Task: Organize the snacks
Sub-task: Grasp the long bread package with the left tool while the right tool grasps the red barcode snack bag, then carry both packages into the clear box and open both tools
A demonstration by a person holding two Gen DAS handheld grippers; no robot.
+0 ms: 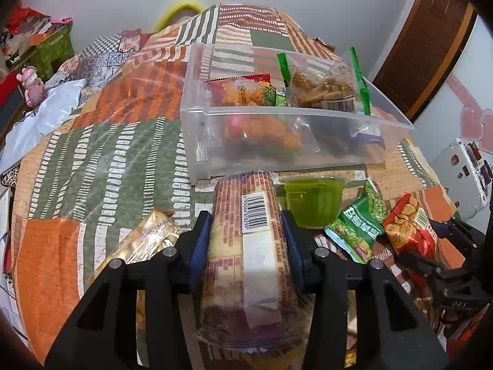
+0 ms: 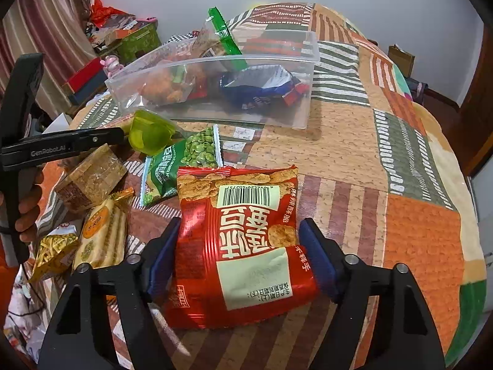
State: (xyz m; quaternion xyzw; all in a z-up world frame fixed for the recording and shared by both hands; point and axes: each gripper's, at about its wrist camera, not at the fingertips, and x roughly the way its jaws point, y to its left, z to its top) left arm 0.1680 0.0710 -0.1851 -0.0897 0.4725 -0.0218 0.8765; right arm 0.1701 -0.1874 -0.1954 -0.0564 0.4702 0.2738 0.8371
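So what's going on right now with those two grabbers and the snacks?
Left gripper clamped on a brown packet. Right gripper around the red bag, pads not yet pressing. Clear bin ahead, partly filled. Green jelly cup lies between.

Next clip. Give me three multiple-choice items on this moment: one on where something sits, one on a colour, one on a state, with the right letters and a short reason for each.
1. Where does the blue snack bag lie?
A. inside the clear plastic bin
B. on the quilt beside the bin
C. between the right gripper's fingers

2. What colour is the jelly cup?
A. red
B. green
C. blue

3. How does the red snack bag stand to the right gripper?
A. it lies far off from it
B. it hangs above the bin
C. it lies on the quilt between the blue pads

Answers: 1 A, the blue bag shows through the bin's wall. 2 B, the cup is translucent green. 3 C, a pad stands on each side of the bag.
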